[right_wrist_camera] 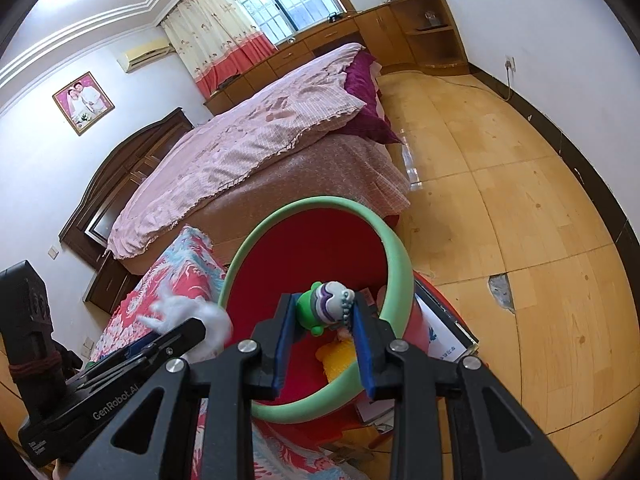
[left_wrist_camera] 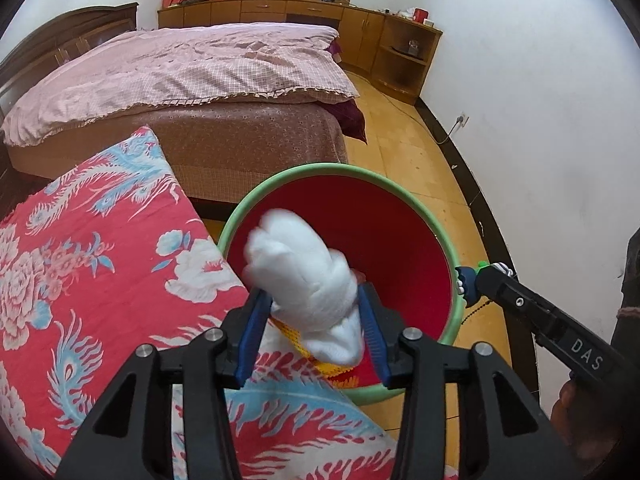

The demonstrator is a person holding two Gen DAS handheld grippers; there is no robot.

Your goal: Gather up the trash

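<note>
A fluffy white cotton wad (left_wrist_camera: 300, 272) sits between the blue pads of my left gripper (left_wrist_camera: 312, 296), right over the red bin with a green rim (left_wrist_camera: 320, 168). The wad looks blurred and loose; the jaws stand apart around it without clamping it, so this gripper is open. My right gripper (right_wrist_camera: 322, 300) is shut on a small green and purple toy figure (right_wrist_camera: 324, 308) with a bead chain, held above the bin's mouth (right_wrist_camera: 400, 256). A yellow item (right_wrist_camera: 340, 360) lies at the bin's bottom. From the left wrist, the right gripper (left_wrist_camera: 472, 280) shows at the bin's right rim.
A surface draped in red floral cloth (left_wrist_camera: 100, 260) touches the bin on the left. Behind it is a bed with a pink quilt (left_wrist_camera: 180, 72). Wooden floor (right_wrist_camera: 520, 200) lies to the right, with a chipped spot (right_wrist_camera: 500, 292). A box (right_wrist_camera: 440, 332) is beside the bin.
</note>
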